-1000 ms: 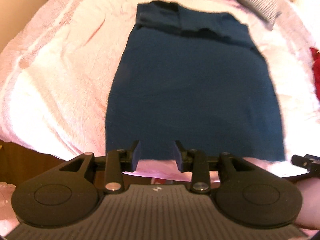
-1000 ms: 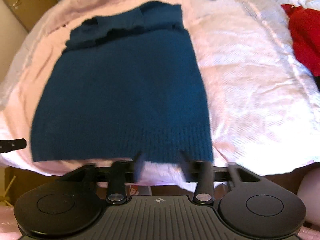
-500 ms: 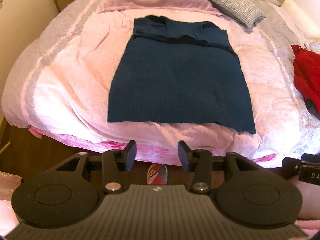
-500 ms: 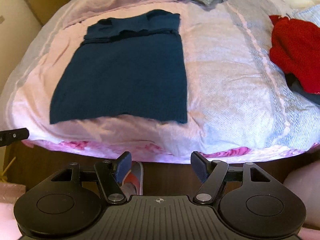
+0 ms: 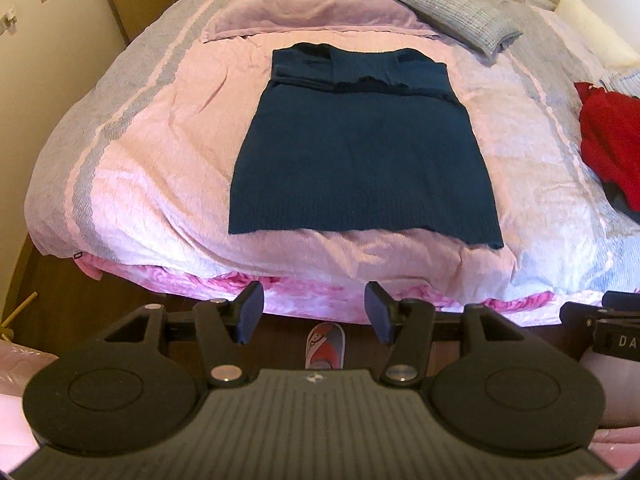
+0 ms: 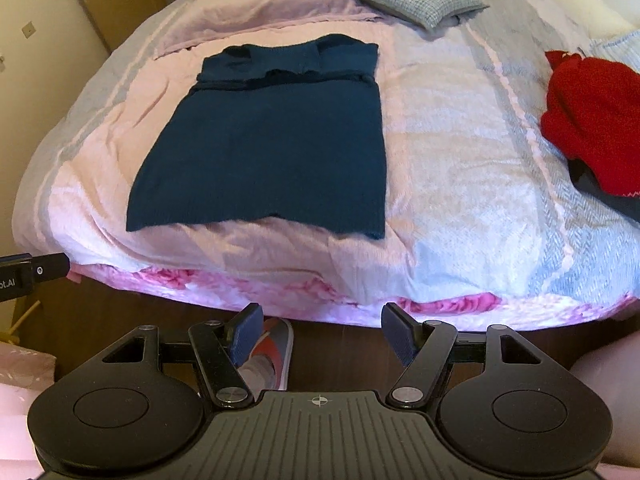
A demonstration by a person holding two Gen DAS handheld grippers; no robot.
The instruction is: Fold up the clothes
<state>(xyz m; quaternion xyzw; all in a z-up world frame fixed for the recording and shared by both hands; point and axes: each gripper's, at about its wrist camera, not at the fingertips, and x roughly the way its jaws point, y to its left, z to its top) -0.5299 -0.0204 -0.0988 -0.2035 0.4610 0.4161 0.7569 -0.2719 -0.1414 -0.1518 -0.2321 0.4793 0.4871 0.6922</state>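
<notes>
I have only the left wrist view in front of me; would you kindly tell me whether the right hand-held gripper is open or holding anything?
Observer: The right hand-held gripper is open and empty. It hangs off the foot of the bed, apart from the blue sweater.
Operator: Thank you. I see a red garment cut off at my right edge; is there any detail on it that I am missing?
Observer: Yes. The red garment lies in a crumpled heap, and in the right wrist view its near edge shows a short pale zigzag trim.
</notes>
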